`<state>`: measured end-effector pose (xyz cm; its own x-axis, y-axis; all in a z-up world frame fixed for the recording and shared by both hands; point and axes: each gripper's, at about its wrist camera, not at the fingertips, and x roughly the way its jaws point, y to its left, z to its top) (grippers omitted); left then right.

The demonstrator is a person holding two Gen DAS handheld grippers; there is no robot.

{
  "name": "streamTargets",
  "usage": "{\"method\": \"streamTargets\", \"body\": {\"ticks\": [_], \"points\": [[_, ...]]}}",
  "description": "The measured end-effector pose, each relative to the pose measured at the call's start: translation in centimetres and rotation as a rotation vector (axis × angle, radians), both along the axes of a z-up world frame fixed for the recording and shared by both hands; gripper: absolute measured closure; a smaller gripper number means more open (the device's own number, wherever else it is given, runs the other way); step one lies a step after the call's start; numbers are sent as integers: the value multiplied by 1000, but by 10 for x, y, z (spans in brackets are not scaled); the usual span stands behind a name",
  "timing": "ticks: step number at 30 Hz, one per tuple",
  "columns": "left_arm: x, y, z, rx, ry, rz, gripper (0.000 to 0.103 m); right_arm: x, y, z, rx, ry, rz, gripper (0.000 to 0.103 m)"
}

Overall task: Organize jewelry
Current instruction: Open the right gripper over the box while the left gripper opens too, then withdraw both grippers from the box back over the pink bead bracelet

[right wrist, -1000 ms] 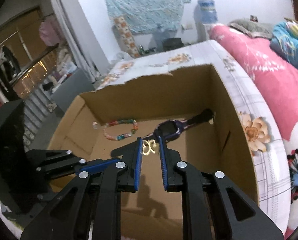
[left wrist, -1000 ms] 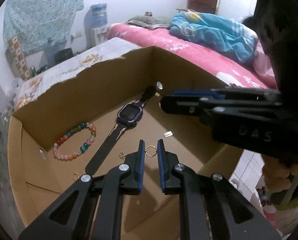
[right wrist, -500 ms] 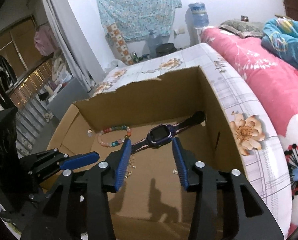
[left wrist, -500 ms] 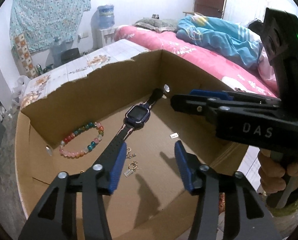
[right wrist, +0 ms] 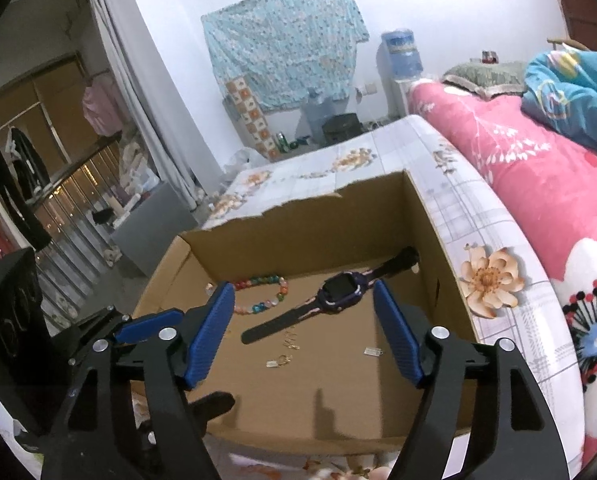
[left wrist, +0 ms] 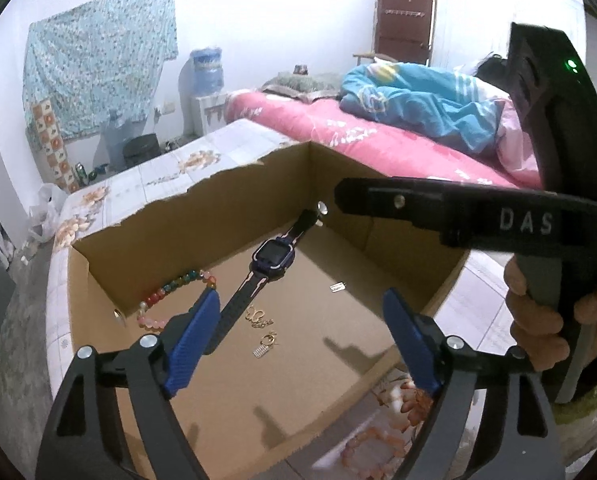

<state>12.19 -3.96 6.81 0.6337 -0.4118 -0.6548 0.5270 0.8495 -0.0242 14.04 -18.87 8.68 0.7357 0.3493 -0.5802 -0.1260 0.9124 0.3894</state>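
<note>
An open cardboard box (left wrist: 98, 264) (right wrist: 450, 280) holds a dark smartwatch (left wrist: 272, 258) (right wrist: 340, 290), a coloured bead bracelet (left wrist: 174, 290) (right wrist: 258, 294), two small gold earrings (left wrist: 258, 318) (left wrist: 267, 340) (right wrist: 292, 342) (right wrist: 280, 360) and a small white tag (left wrist: 337, 288) (right wrist: 372, 353). My left gripper (left wrist: 302, 336) is open and empty above the box's near side. My right gripper (right wrist: 304, 336) is open and empty, raised above the box; it also shows in the left wrist view (left wrist: 458, 212).
The box sits on a floral tablecloth (right wrist: 486, 280). A bed with a pink cover (right wrist: 538, 176) lies to the right. An orange bead string (left wrist: 378, 444) lies outside the box by its near edge. A water dispenser (left wrist: 206, 76) stands at the far wall.
Both grippers opened and let go of a gold earring each; the earrings now lie on the box floor. Both grippers have pulled back and up from the box.
</note>
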Motion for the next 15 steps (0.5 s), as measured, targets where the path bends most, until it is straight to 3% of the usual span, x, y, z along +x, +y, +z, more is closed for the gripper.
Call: {"method": "streamTargets", "body": {"ticks": [15], "points": [[-49, 23, 9, -48, -43, -26, 12, -65, -16, 17, 53, -86, -82, 27]]}}
